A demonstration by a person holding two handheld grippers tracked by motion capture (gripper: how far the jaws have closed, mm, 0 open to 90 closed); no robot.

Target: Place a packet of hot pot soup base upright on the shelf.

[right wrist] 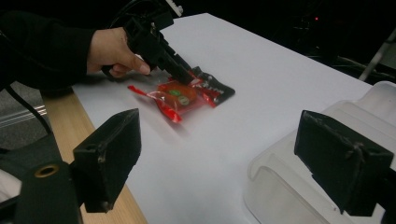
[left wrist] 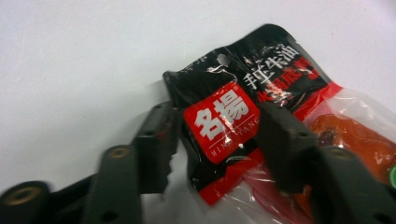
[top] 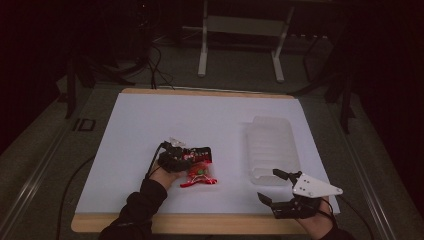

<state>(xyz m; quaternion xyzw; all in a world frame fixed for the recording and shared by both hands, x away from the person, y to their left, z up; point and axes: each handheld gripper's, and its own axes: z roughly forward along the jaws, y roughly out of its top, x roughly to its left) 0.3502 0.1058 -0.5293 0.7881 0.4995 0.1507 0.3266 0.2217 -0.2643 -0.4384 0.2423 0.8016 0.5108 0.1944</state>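
From above, the clear plastic tray [top: 272,150] looks to have nothing in it. The left gripper [top: 197,156] is at the red packet [top: 199,175], mid-table.

Up close, its jaws sit either side of the packet's black end; whether they pinch it, I cannot tell.

The right gripper [right wrist: 233,158] gapes wide by the tray's rim.

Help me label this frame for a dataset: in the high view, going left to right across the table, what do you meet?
Left gripper at the red and black sauce packet → clear plastic tray → right gripper, all on the white sheet.
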